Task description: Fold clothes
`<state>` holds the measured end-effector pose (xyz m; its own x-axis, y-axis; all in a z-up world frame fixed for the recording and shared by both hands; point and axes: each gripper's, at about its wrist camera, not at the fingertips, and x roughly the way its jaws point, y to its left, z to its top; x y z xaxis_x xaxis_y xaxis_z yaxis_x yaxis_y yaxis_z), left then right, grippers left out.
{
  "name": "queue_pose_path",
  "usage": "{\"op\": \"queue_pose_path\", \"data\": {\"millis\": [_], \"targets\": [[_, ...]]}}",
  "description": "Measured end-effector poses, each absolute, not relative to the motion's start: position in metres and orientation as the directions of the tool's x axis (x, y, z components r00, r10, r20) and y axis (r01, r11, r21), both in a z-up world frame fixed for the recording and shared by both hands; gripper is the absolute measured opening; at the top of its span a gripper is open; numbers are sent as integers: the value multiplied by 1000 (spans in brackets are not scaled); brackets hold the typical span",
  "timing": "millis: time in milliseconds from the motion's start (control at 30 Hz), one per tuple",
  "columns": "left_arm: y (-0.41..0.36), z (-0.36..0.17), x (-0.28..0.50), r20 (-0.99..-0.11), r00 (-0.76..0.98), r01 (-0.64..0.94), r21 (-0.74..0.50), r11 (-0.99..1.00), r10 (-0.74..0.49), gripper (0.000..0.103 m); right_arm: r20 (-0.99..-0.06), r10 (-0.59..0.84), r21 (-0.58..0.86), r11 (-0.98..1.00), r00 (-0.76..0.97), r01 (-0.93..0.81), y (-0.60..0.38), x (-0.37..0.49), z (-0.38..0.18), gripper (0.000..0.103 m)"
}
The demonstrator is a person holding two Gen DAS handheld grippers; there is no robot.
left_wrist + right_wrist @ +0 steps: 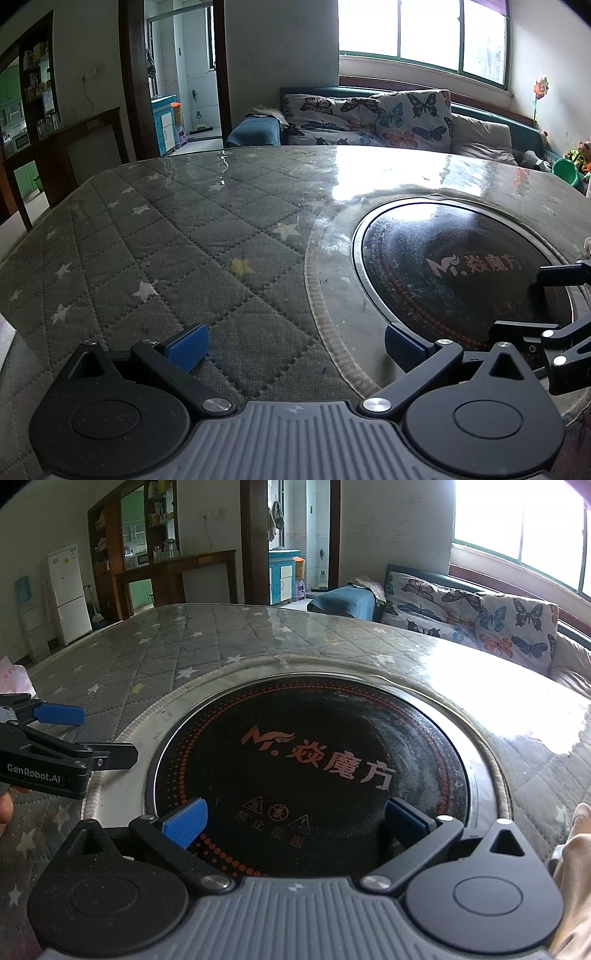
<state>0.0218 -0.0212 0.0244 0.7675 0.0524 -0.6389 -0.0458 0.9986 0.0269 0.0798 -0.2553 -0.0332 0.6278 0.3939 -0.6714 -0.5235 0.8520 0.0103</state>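
Note:
My left gripper [295,345] is open and empty, low over the grey quilted star-pattern table cover [155,236]. My right gripper [295,821] is open and empty above the round black cooktop [306,768] set in the table. The left gripper also shows at the left edge of the right wrist view [74,734], and the right gripper at the right edge of the left wrist view [546,299]. A beige piece of cloth [576,867] shows at the lower right edge of the right wrist view, only partly in frame. No garment lies on the table between the grippers.
The cooktop [461,273] has a metal ring and clear plastic film around it. A sofa with butterfly cushions [369,118] stands behind the table under a bright window. A white fridge [68,590] and a dark wood cabinet [177,576] stand far left. A doorway [181,74] opens behind.

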Motion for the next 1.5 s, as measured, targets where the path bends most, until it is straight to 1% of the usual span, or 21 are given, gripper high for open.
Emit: {"op": "queue_pose_path", "data": {"millis": [1500], "targets": [[-21,23,23,-639,768,-45,27,999,52,103,-671,396,12,851,627,-525,-259,79,-31,103]]}}
